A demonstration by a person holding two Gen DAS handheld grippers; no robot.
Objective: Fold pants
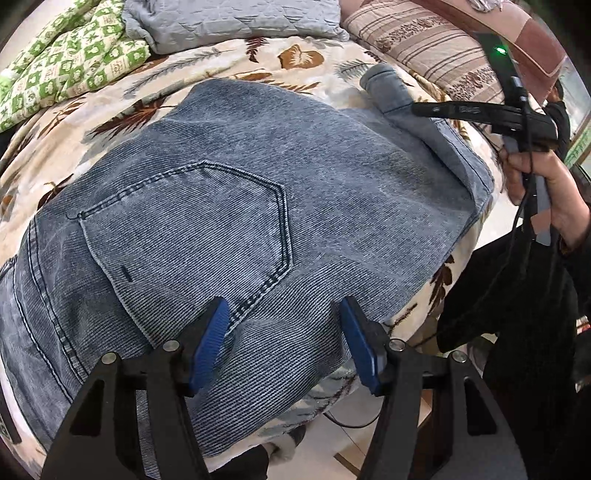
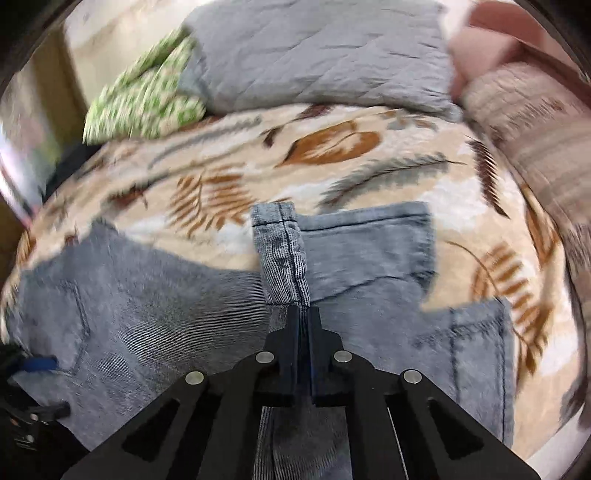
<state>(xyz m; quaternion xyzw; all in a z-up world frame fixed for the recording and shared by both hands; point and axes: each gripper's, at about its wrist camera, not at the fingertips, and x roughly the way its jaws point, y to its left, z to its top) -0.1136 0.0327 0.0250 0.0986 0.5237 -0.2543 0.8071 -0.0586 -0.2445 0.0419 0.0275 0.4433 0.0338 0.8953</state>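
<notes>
Over on the left, the left gripper (image 1: 280,321) hangs above the seat of the pants (image 1: 229,206), its blue pads standing moderately wide with nothing between them; the back pocket (image 1: 184,236) lies just beyond its tips, towards the far side. The pants themselves are blue-grey corduroy, spread flat on a leaf-print blanket (image 1: 258,62) that covers the bed, with their long axis running left to right: waist end at the left, legs trailing off to the right. A green checked quilt (image 1: 62,62) and a grey pillow (image 1: 236,18) sit at the far side, well clear of the work. Moving right, the right gripper (image 2: 303,314) is pinched fully closed on the seam of one trouser leg (image 2: 284,251), lifting the hem end as a narrow standing strip, while the other leg's hem lies flat just beside it to the right. To my eye the fold turns on carrying that held leg end leftwards along the length of the pants, towards the waist. The right hand is the one placed for that; the left is nearer the seat and could pin it down.
</notes>
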